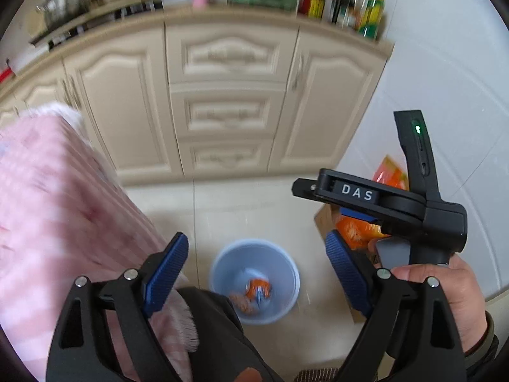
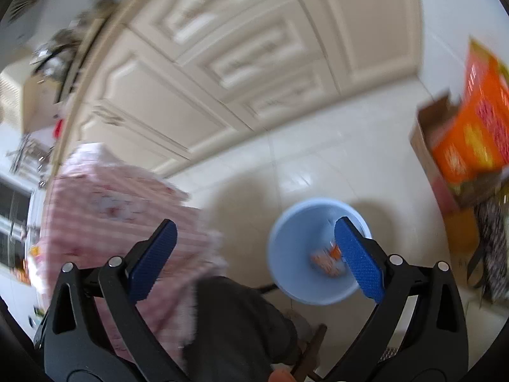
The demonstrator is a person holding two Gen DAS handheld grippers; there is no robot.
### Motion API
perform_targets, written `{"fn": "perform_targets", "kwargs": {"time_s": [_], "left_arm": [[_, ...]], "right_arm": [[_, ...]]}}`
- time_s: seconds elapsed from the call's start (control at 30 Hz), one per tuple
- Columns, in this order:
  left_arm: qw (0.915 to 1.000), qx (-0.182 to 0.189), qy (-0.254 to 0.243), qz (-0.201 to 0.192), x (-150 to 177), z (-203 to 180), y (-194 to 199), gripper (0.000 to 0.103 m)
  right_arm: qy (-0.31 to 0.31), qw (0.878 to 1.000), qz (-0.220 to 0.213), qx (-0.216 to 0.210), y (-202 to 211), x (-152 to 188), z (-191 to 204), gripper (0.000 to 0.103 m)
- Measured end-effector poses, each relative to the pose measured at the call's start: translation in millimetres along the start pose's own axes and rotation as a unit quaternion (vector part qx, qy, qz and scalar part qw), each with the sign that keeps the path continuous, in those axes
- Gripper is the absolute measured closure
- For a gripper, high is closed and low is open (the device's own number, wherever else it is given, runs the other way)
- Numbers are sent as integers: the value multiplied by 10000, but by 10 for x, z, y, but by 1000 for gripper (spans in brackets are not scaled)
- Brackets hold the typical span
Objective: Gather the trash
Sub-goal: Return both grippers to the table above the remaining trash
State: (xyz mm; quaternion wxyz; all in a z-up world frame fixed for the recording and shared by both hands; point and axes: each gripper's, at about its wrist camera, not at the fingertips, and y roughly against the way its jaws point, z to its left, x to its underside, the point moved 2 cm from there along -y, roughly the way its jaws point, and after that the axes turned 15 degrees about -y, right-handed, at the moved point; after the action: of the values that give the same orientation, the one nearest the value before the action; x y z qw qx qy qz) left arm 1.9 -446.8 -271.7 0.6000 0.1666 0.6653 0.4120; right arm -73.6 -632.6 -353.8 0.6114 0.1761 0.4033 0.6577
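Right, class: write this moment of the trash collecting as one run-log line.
left claw: open, empty | right claw: open, empty | blue bin: on floor, orange trash inside | pink cloth: beside bin

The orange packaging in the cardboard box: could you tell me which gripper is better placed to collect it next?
Probably the right gripper: its jaws are open and empty, and the orange packaging lies to its right, past the blue bin. The left gripper is nearer the pink cloth.
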Motion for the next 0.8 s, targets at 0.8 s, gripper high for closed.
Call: {"fn": "perform_targets", "kwargs": {"time_s": [0.8], "left_arm": [[9507, -2482, 1127, -1481, 241, 1530, 2663, 8]], "right_arm": [[2664, 9455, -515, -1799, 1119, 1354, 2972, 6]]}}
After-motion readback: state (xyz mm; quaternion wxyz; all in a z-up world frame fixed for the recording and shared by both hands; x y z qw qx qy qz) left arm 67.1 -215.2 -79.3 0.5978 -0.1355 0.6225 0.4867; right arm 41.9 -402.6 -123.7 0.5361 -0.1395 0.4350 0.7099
